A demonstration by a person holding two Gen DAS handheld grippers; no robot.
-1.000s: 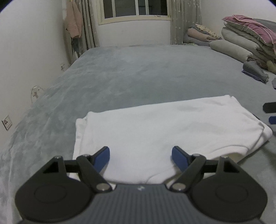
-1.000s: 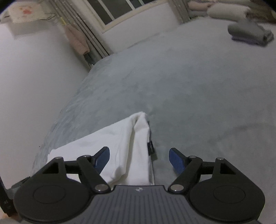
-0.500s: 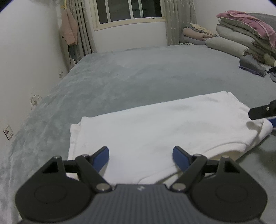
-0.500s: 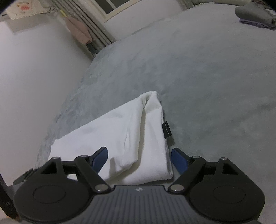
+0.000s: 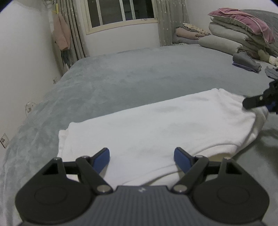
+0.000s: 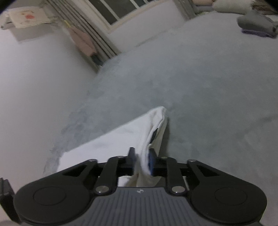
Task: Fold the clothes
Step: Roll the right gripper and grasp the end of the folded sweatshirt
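A folded white garment (image 5: 156, 125) lies on the grey bed cover (image 5: 139, 74). My left gripper (image 5: 141, 157) stands open over its near edge, blue pads apart, with only cloth below. In the right wrist view my right gripper (image 6: 142, 160) is shut on the garment's right end; a ridge of the white garment (image 6: 146, 139) is pinched between the pads and rises a little. A dark label shows in the fold there. In the left wrist view, the right gripper (image 5: 255, 101) shows as a black finger at the garment's right edge.
Stacked quilts and pillows (image 5: 239, 36) and folded grey clothes (image 5: 246, 61) sit at the bed's far right. A white wall (image 5: 22, 60) runs along the left, with a window (image 5: 121, 12), curtains and hanging clothes (image 5: 60, 34) beyond the bed.
My right gripper moved onto the garment's right end and closed on it, lifting a ridge of cloth. The left gripper stayed open over the near edge.
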